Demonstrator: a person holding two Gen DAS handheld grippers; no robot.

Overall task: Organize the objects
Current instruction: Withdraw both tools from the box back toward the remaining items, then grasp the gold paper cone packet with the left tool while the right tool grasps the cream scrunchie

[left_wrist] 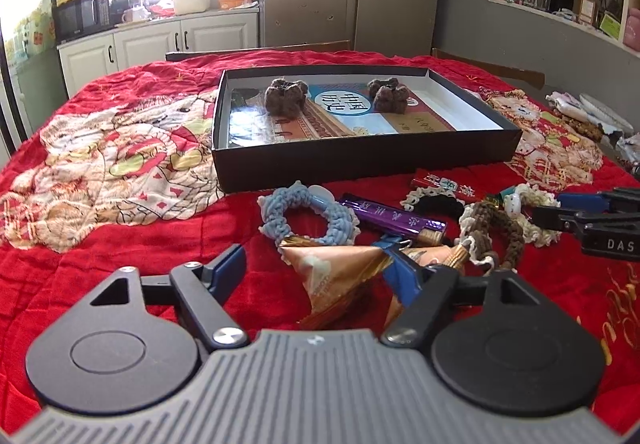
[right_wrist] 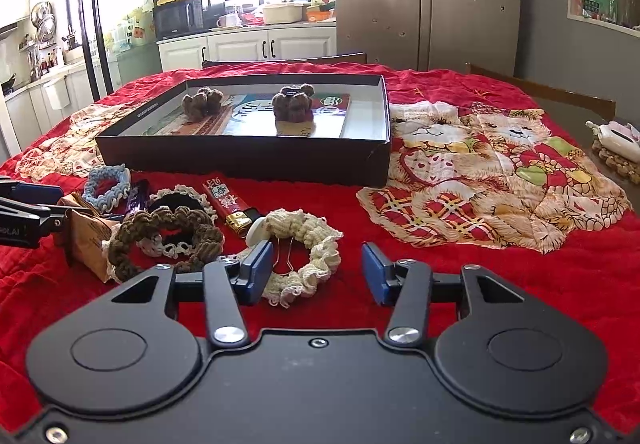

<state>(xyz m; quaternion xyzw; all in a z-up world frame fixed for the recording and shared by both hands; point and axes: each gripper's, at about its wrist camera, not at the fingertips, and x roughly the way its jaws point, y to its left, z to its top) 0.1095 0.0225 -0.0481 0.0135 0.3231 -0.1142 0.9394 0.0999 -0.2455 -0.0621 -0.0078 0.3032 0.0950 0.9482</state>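
My left gripper point(left_wrist: 316, 274) sits low over the red quilted cloth point(left_wrist: 100, 284), jaws apart, with a gold-brown foil snack packet point(left_wrist: 340, 276) lying between them; I can't tell if the blue pads point(left_wrist: 230, 268) touch it. My right gripper point(right_wrist: 316, 272) has its jaws wide apart, and a cream crocheted scrunchie point(right_wrist: 308, 256) lies partly between them, just beside the left pad; contact unclear.

The loose items are in a cluster near the front wall of a shallow black cardboard box point(right_wrist: 248, 158):
- light blue crocheted scrunchie point(left_wrist: 308, 218), touching the foil packet's far tip
- purple lighter with a gold end point(left_wrist: 394, 218), just beside the blue one
- red lighter with a gold cap point(right_wrist: 228, 206), between the box and the cream scrunchie
- brown crocheted scrunchie point(right_wrist: 164, 240), overlapping a black scrunchie with white lace trim point(right_wrist: 180, 204)
- round white disc point(right_wrist: 256, 230), touching the cream scrunchie

Inside the box there is a printed book with Chinese characters point(left_wrist: 344, 112), lying flat, with two dark brown fuzzy knitted pieces point(left_wrist: 286, 96) on top of it, apart from each other.

At the table's far right edge there is a small pile of pale wrapped items point(right_wrist: 616, 140). I see white kitchen cabinets point(right_wrist: 248, 44) behind.
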